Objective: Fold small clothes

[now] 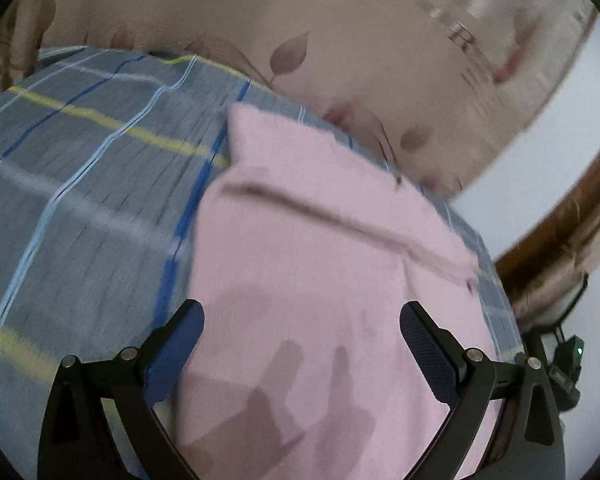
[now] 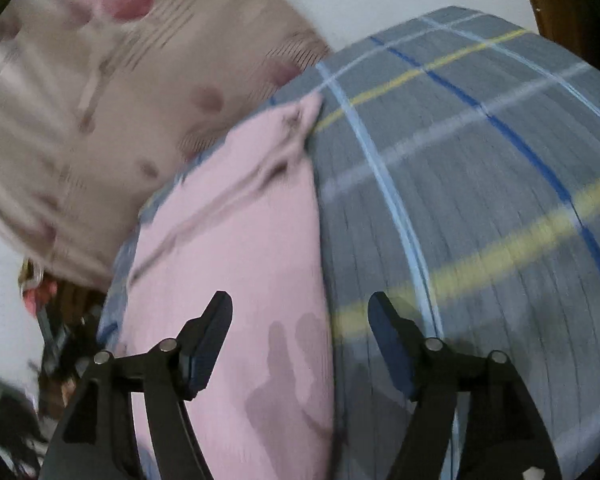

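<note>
A pink garment (image 1: 300, 264) lies folded flat on a grey plaid bedsheet (image 1: 84, 184), with a fold seam across its upper part. My left gripper (image 1: 302, 320) is open and empty, hovering above the garment's near part; its shadow falls on the cloth. In the right wrist view the same pink garment (image 2: 236, 248) lies left of centre on the bedsheet (image 2: 480, 168). My right gripper (image 2: 300, 312) is open and empty, above the garment's right edge.
A beige flowered curtain (image 1: 340, 40) hangs behind the bed, also in the right wrist view (image 2: 100, 112). A wooden bed frame (image 1: 560, 220) curves at the right. Dark clutter (image 2: 52, 340) sits at the bed's left edge. Both views are motion-blurred.
</note>
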### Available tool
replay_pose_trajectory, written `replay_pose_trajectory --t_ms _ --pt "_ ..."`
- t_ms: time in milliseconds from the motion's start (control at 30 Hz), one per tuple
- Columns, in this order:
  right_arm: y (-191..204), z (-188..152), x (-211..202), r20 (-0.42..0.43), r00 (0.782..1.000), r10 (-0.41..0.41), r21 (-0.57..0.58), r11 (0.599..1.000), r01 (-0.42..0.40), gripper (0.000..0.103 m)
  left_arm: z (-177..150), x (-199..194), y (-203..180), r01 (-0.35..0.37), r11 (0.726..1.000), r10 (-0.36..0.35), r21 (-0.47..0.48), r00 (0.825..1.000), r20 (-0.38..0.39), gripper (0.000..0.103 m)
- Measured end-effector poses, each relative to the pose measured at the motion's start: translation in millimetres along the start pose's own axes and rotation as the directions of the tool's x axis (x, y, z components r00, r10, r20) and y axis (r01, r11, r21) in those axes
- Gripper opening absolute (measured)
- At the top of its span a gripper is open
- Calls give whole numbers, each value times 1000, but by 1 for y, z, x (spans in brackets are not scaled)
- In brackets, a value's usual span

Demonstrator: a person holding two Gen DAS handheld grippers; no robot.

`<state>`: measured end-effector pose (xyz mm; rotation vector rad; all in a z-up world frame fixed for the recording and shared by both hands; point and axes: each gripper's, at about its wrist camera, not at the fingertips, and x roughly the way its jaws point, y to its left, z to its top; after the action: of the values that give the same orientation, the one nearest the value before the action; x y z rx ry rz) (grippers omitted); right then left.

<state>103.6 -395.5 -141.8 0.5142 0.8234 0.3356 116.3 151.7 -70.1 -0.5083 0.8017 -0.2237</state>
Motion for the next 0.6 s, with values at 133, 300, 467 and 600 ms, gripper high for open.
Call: replay_pose_trajectory --t_ms 133,300,467,600 --pt "-3 -45 -26 -21 999 34 1 999 -34 68 -34 -37 26 53 994 -58 -91 997 -57 98" --pt "-1 -76 -34 -39 991 131 31 991 -130 69 -64 -61 59 165 956 -196 -243 974 -110 98" --pt "9 -85 -30 -32 982 184 17 983 -184 68 -74 -71 59 234 950 -264 -207 956 -132 98" --pt "18 -86 -20 -40 980 197 -3 980 -198 59 -80 -68 46 228 964 -247 -137 957 -149 98"
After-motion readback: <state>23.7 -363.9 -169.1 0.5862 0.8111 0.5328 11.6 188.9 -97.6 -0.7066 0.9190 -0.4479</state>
